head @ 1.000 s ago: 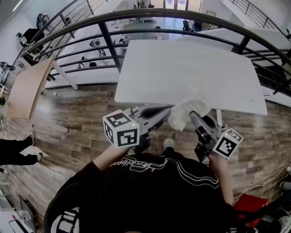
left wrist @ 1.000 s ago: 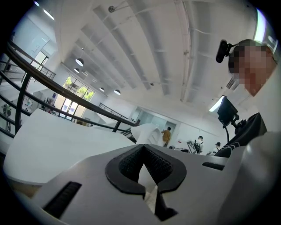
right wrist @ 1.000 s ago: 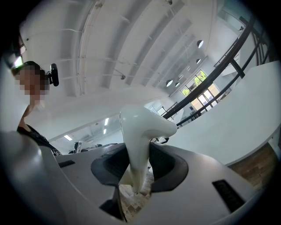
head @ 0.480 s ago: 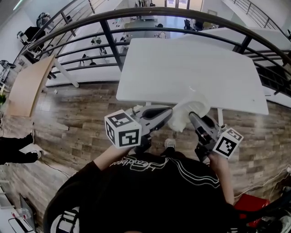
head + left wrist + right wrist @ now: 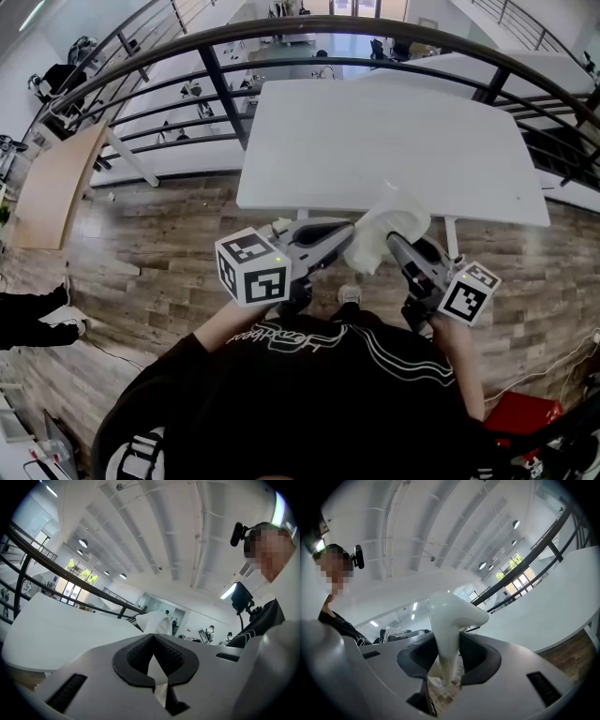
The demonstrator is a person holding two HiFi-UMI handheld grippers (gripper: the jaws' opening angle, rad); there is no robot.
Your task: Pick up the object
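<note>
Where the near edge of the white table (image 5: 394, 141) runs in the head view, one white object (image 5: 380, 234) sits over that edge, clamped in the right gripper (image 5: 396, 244). Its narrow lower part stands between the dark pads (image 5: 476, 656), and its wider top rises beyond them. Wooden floor shows below it.
Left gripper (image 5: 349, 228): jaws together, holding nothing, its tip just beside the object.
Marker cubes (image 5: 251, 267): black-and-white squares.
Black shirt (image 5: 319, 375): white print, unreadable.
</note>
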